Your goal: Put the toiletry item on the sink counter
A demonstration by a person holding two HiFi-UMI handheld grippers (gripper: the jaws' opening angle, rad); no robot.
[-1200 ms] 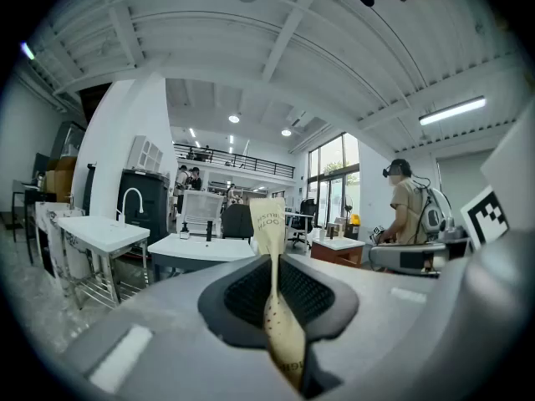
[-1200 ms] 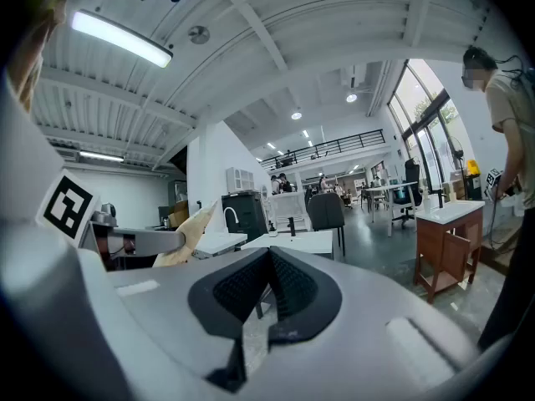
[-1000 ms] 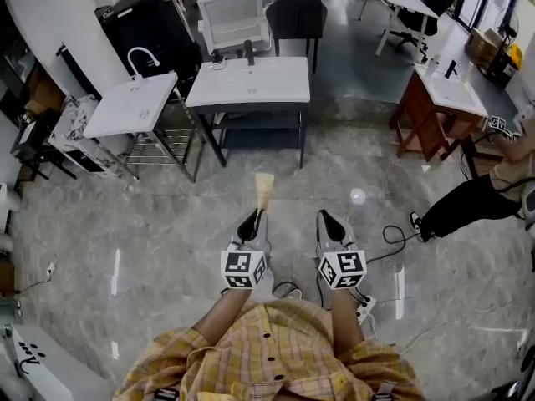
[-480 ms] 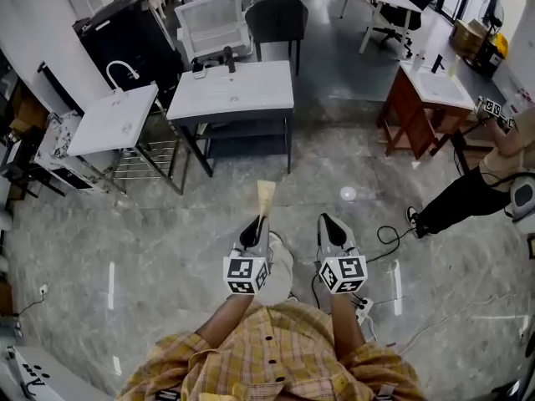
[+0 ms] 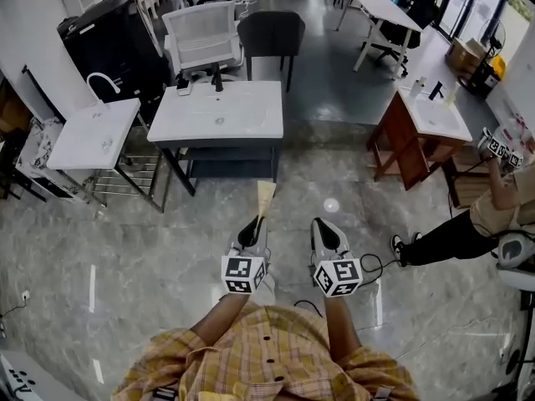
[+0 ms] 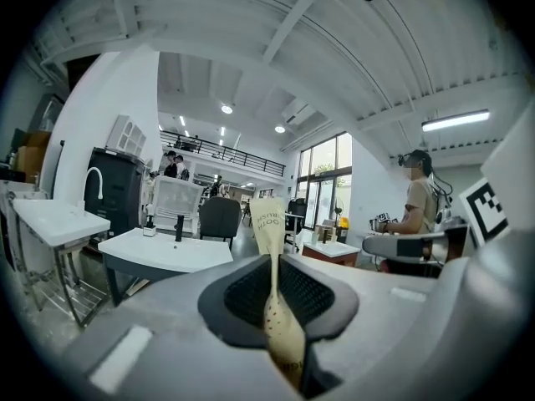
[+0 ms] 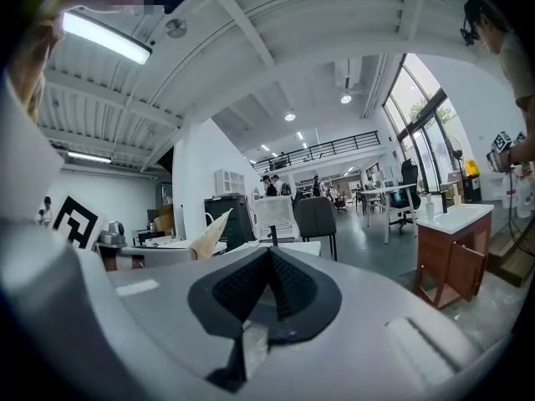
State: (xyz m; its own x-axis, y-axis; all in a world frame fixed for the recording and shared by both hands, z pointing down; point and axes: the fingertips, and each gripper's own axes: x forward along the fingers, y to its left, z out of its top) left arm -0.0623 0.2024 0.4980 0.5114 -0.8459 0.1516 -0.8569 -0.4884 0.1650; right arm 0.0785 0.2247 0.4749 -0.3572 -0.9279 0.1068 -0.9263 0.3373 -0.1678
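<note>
A tan paper toothbrush packet (image 5: 265, 195) sticks out forward from my left gripper (image 5: 251, 226), which is shut on its lower end. In the left gripper view the packet (image 6: 269, 224) stands upright between the dark pads (image 6: 242, 291). My right gripper (image 5: 324, 229) is level with the left one, a little to its right, with its jaws closed together and nothing between them (image 7: 267, 264). The white sink counter (image 5: 219, 117) with a black faucet (image 5: 217, 78) stands on a dark frame ahead and slightly left, well beyond both grippers. The packet also shows in the right gripper view (image 7: 211, 232).
A second white sink (image 5: 84, 132) on a wire rack stands at the left. A brown wooden vanity (image 5: 418, 132) is at the right, with a crouching person (image 5: 493, 207) beside it. A black cable (image 5: 380, 261) lies on the marble floor by my right gripper. A chair (image 5: 267, 32) stands behind the counter.
The sink counter has slid left and lower in the head view as I moved over the floor. Both grippers keep their pose, and the left one still holds the packet.
</note>
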